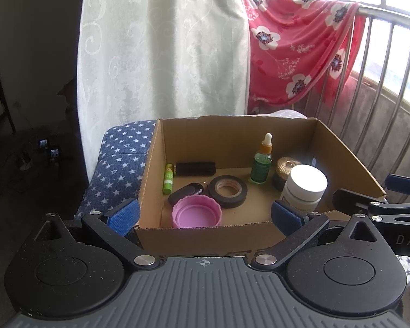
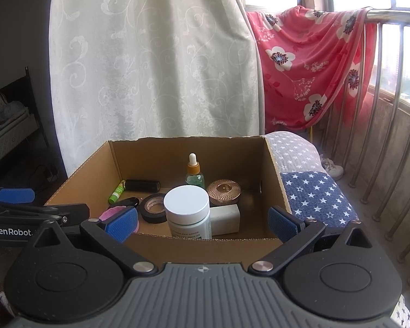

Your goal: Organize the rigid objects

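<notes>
Right gripper just before box

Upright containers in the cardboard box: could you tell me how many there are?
3: the green dropper bottle at the back, the gold-lidded jar to its right, and the white-lidded jar in front. Others may be hidden behind them.

White-lidded jar and dropper bottle upright in cardboard box.

Open-topped cardboard box with its right side and back middle floor bare; a white-lidded jar and white block crowd the near wall, with a black tape roll and pink lid filling the front left
</notes>
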